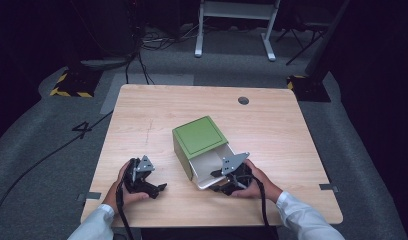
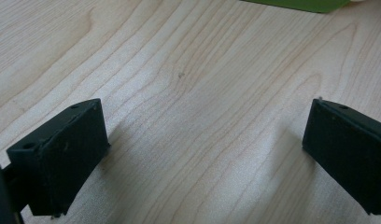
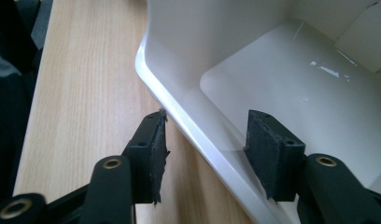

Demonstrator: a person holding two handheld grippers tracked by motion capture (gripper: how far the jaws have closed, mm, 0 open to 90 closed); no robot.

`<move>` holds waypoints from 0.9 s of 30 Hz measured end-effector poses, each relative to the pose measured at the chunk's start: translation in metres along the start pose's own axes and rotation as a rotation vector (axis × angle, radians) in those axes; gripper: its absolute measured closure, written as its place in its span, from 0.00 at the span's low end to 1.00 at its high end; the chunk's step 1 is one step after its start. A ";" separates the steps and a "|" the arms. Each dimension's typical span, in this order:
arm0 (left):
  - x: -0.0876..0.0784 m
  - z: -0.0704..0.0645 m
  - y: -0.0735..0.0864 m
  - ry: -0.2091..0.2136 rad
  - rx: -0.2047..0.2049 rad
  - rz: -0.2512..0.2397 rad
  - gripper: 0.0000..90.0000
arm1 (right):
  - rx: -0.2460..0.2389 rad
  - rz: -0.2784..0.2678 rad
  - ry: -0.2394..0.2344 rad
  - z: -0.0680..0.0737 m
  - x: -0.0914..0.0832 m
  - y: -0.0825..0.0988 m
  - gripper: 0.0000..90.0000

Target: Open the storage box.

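A single readable mark appears at the left of the high view: the black numeral 4 point(image 1: 83, 129) on the grey floor point(image 1: 37, 150), just beside the table's left edge. The green box, its white drawer, the table top and both grippers carry no legible text or label.

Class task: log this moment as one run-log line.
left tongs: open, over table | right tongs: open, straddling white drawer wall | green box: drawer out

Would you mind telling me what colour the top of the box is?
Green with a thin dark border line, on the box; clearest in the high view.
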State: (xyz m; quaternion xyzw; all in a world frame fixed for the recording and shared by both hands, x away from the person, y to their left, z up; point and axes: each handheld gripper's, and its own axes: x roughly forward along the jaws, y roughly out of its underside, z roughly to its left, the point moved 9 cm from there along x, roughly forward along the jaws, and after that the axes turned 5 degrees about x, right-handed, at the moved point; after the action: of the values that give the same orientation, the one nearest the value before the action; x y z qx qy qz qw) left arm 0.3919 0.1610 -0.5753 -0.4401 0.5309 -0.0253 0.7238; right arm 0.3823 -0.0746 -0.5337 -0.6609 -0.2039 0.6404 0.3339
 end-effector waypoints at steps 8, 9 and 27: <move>0.000 0.000 0.000 -0.001 0.000 0.000 0.00 | 0.010 -0.013 0.009 0.000 -0.017 0.012 0.56; 0.000 0.000 0.000 0.001 -0.001 -0.001 0.00 | 0.011 -0.017 0.009 0.000 -0.019 0.013 0.56; 0.000 0.000 0.000 -0.002 -0.002 0.001 0.00 | 0.009 -0.025 0.000 0.013 -0.035 0.027 0.58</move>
State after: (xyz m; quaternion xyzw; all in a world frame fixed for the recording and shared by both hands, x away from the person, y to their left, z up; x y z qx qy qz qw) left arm 0.3916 0.1612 -0.5754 -0.4407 0.5302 -0.0240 0.7240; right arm 0.3617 -0.1156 -0.5272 -0.6567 -0.2092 0.6371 0.3450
